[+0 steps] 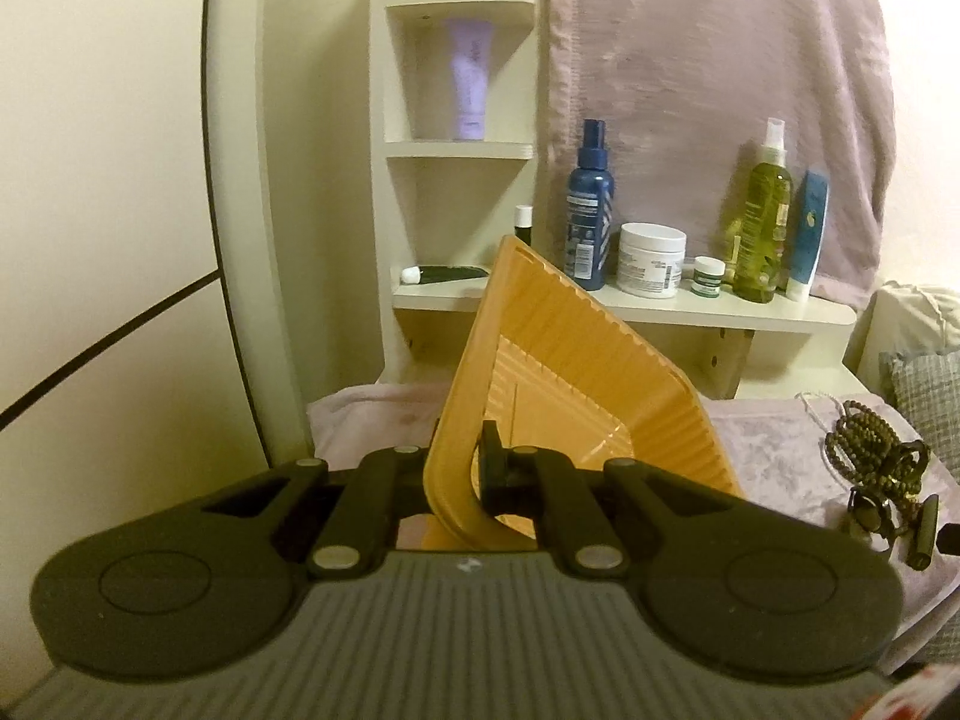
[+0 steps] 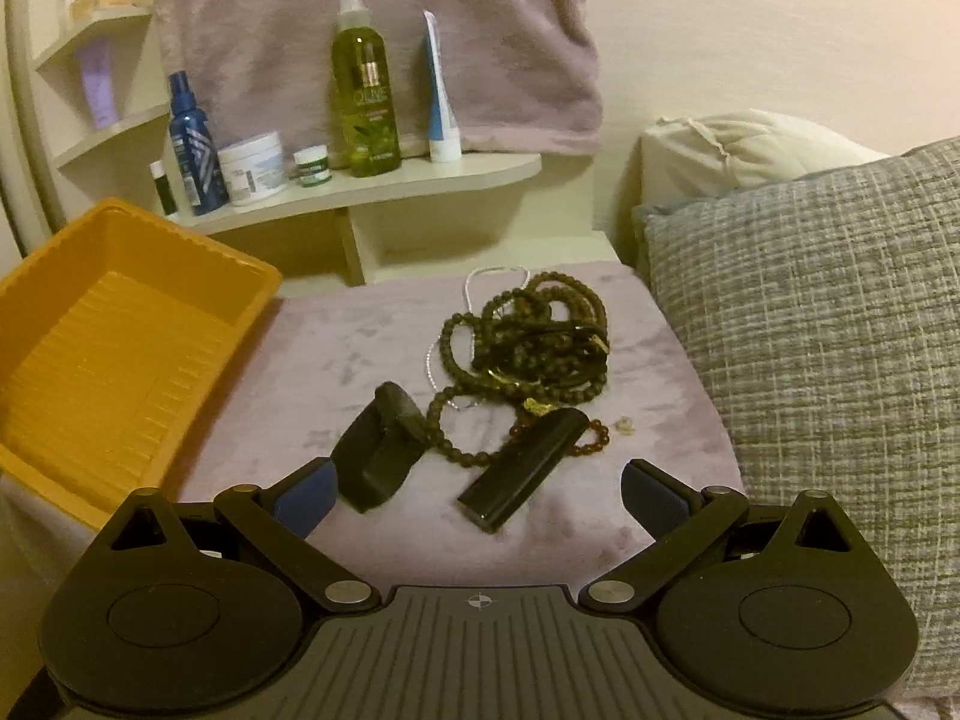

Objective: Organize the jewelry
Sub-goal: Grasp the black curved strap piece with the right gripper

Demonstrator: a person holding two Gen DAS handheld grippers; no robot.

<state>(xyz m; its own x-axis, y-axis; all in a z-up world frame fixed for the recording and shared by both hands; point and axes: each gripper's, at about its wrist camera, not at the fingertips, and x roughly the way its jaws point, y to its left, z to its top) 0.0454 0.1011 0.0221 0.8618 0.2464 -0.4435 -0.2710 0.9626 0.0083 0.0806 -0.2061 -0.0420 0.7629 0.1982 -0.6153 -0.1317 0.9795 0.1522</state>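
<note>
My left gripper [image 1: 467,474] is shut on the near rim of an orange ribbed plastic tray [image 1: 540,360], which it holds tilted steeply above the cloth. The right wrist view shows the same tray [image 2: 120,336] at the left, with nothing in it. A tangle of dark bead necklaces [image 2: 528,336] lies on the mauve cloth with a thin white chain [image 2: 492,273] and an amber bead bracelet [image 2: 594,438]. A black chunky piece [image 2: 378,456] and a black flat bar [image 2: 522,468] lie in front of the pile. My right gripper [image 2: 477,501] stands open just short of them, holding nothing.
A cream shelf [image 2: 420,177] behind holds bottles, jars and tubes, among them a green spray bottle [image 2: 363,102] and a blue one [image 2: 192,144]. A mauve towel [image 2: 372,18] hangs above. A grey woven cushion [image 2: 810,330] borders the cloth on the right.
</note>
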